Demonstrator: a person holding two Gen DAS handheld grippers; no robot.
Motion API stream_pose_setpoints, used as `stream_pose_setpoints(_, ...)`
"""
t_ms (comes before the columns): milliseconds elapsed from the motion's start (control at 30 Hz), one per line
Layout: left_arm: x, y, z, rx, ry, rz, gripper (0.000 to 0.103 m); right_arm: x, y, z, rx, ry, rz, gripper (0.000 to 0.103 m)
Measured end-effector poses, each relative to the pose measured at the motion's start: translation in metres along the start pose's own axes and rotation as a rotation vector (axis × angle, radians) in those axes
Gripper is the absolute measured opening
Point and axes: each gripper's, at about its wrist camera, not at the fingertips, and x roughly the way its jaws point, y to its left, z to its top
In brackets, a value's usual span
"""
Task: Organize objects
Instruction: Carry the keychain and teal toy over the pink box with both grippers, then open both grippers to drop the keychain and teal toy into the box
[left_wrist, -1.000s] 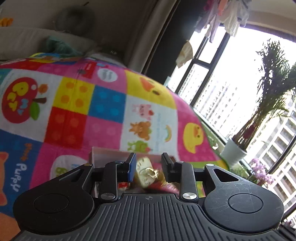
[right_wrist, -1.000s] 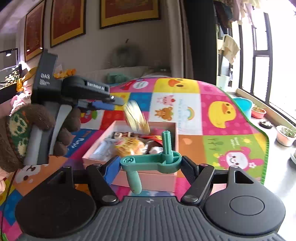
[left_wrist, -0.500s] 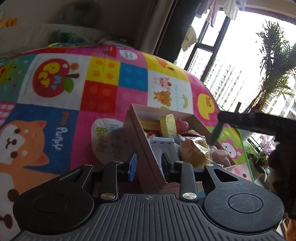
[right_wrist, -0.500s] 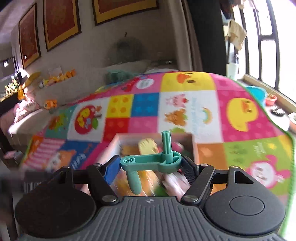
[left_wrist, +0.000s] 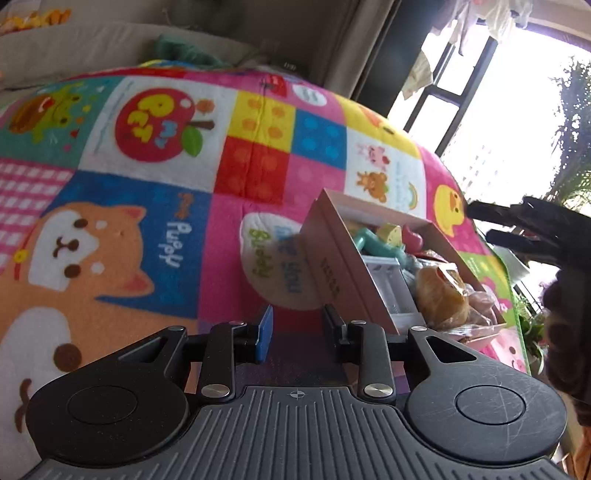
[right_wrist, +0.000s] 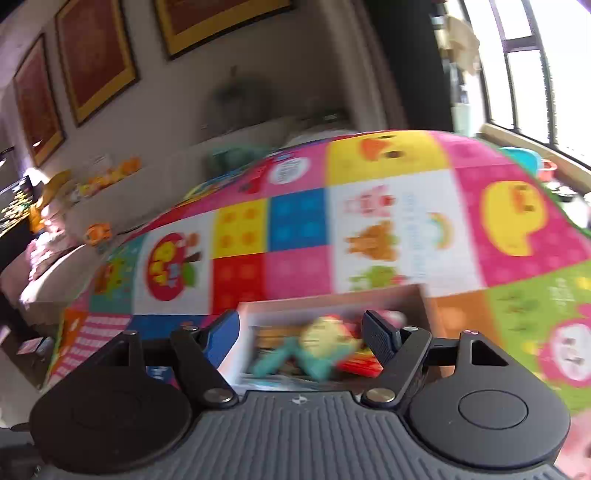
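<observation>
So there's this big patchwork play mat (left_wrist: 155, 206) covering pretty much everything, cartoon dog, apple, ducks, the lot. Sitting on it is a pink cardboard box (left_wrist: 334, 258) stuffed with odds and ends: a bagged bun (left_wrist: 441, 295), a yellow squishy toy (left_wrist: 392, 233), and a teal plastic crank (left_wrist: 364, 242) lying loose near the box's far end.

The right gripper (right_wrist: 300, 332) hangs just above the box's near end, its jaws fairly wide and just been opening. In the right wrist view the crank (right_wrist: 291, 356) shows between the jaws, blurry, but it lies in the box below them and nothing is pinched.

The left gripper (left_wrist: 297, 328) is off to the side of the box, over bare mat, jaws narrow with only a small gap and nothing in them. The box's near corner sits just past its right jaw.
</observation>
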Motion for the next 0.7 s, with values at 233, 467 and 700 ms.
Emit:
stream_pose_setpoints(233, 0.007, -0.025, 0.0, 0.019, -0.001, -0.044, 0.032, -0.04, -0.055, -0.04, -0.075, 0.05, -0.154, 0.082)
stream_pose_setpoints(467, 0.022, -0.06, 0.004, 0.065, 0.0, 0.003, 0.032, -0.048, -0.063, -0.084, -0.146, 0.103, -0.135, 0.082)
stream_pose_setpoints(700, 0.045, -0.059, 0.005, 0.111, 0.033, 0.13, 0.062, -0.034, -0.039, -0.101, -0.249, 0.121, -0.071, 0.068)
